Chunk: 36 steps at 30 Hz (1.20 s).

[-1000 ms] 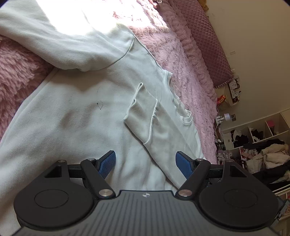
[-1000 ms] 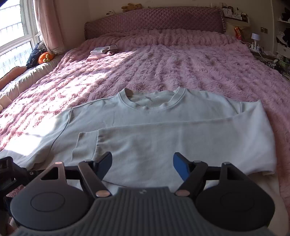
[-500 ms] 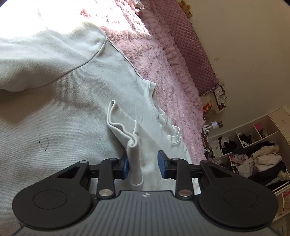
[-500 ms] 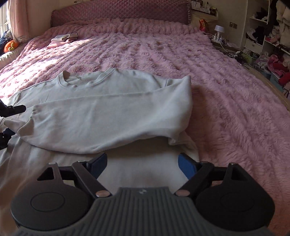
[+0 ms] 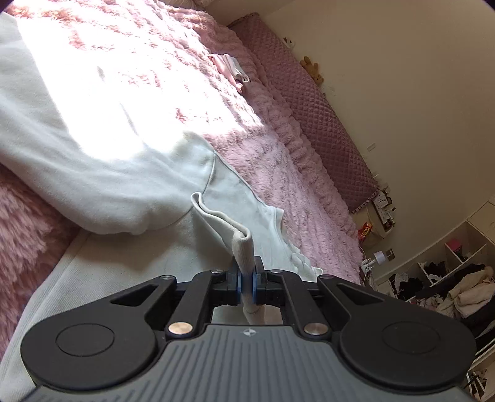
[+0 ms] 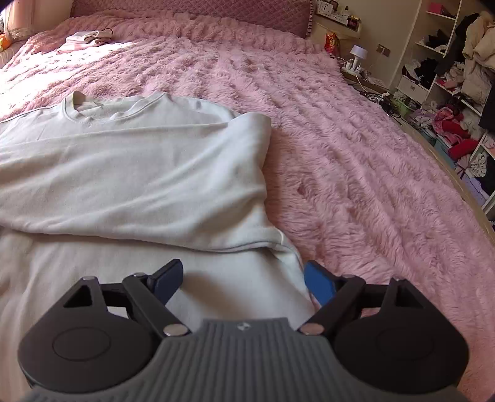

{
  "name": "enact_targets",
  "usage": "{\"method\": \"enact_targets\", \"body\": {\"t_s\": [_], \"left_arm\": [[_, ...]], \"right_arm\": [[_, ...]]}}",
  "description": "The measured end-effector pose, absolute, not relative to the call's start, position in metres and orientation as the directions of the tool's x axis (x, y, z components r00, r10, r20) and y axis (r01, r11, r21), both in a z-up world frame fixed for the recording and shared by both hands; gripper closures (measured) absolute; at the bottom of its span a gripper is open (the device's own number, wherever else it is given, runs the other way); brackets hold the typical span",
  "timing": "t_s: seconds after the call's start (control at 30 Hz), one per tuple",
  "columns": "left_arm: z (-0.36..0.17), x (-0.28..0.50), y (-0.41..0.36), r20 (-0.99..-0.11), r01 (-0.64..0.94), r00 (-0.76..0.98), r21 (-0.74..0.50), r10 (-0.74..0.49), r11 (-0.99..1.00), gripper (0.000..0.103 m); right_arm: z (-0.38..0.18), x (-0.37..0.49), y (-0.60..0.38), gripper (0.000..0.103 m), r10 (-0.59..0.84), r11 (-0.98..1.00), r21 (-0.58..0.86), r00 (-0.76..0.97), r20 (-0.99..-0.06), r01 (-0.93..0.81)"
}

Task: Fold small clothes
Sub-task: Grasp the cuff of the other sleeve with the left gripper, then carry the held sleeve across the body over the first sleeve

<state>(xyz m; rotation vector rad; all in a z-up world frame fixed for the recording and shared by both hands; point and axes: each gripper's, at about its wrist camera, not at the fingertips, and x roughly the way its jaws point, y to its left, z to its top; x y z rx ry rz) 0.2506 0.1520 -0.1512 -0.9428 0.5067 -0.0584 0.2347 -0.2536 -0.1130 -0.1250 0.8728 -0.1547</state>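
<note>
A pale grey-white sweatshirt (image 6: 139,173) lies flat on the pink fluffy bed cover (image 6: 355,154), collar toward the headboard, with its right sleeve folded across the chest. In the left wrist view the jaws of my left gripper (image 5: 246,284) are closing, and the blue pads pinch the cuff of that folded sleeve (image 5: 241,244), which stands up in a ridge off the sweatshirt body (image 5: 108,185). My right gripper (image 6: 241,278) stands open low over the sweatshirt's right side edge, below the folded shoulder. Its right pad (image 6: 318,286) sits just past the fabric edge, and nothing is gripped.
A small pile of folded pink and white clothes (image 6: 86,38) lies near the quilted headboard (image 6: 216,9). Right of the bed stand a lamp (image 6: 359,52), a snack bag (image 6: 331,41) and open shelves crammed with clothes (image 6: 448,62). Bare pink cover stretches to the right of the sweatshirt.
My left gripper went from wide open to pinched on the sleeve cuff, which now stands raised. My right gripper swung right and sank toward the sweatshirt's right edge.
</note>
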Motion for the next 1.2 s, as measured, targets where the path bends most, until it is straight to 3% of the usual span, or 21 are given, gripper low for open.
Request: {"method": "enact_targets", "body": {"t_s": [0.13, 0.3, 0.4, 0.53, 0.63, 0.73, 0.87, 1.03, 1.2], "left_arm": [[-0.168, 0.247, 0.156, -0.432, -0.214, 0.861, -0.787, -0.27, 0.578, 0.097], [-0.154, 0.245, 0.158, -0.427, -0.203, 0.867, -0.773, -0.257, 0.601, 0.096], [-0.139, 0.234, 0.162, -0.432, -0.204, 0.873, -0.747, -0.228, 0.633, 0.089], [-0.119, 0.202, 0.181, -0.429, -0.229, 0.887, -0.732, -0.172, 0.641, 0.07], [-0.111, 0.178, 0.209, -0.451, -0.283, 0.886, -0.716, -0.113, 0.638, 0.065], [-0.107, 0.154, 0.239, -0.472, -0.344, 0.881, -0.695, -0.039, 0.632, 0.05], [-0.111, 0.121, 0.289, -0.5, -0.459, 0.861, -0.689, 0.09, 0.561, 0.047], [-0.131, 0.09, 0.346, -0.478, -0.518, 0.855, -0.777, 0.201, 0.358, 0.042], [-0.148, 0.071, 0.384, -0.433, -0.498, 0.851, -0.845, 0.298, 0.195, 0.042]], "right_arm": [[-0.109, 0.231, -0.25, 0.021, -0.214, 0.976, -0.185, 0.642, -0.736, 0.114], [-0.103, 0.224, -0.248, 0.021, -0.145, 0.981, -0.193, 0.645, -0.75, -0.004], [-0.093, 0.216, -0.246, 0.021, -0.114, 0.987, -0.158, 0.644, -0.757, -0.011], [-0.079, 0.208, -0.224, 0.021, -0.156, 0.974, -0.224, 0.625, -0.765, -0.031], [-0.065, 0.204, -0.205, 0.021, -0.055, 0.985, -0.146, 0.635, -0.77, -0.091], [-0.053, 0.205, -0.182, 0.021, 0.101, 0.989, 0.013, 0.62, -0.778, -0.145], [-0.047, 0.207, -0.132, 0.021, 0.271, 0.959, 0.163, 0.577, -0.771, -0.232], [-0.04, 0.194, -0.065, 0.021, 0.392, 0.906, 0.153, 0.645, -0.656, -0.395], [-0.053, 0.2, -0.015, 0.021, 0.417, 0.878, 0.119, 0.618, -0.667, -0.464]]}}
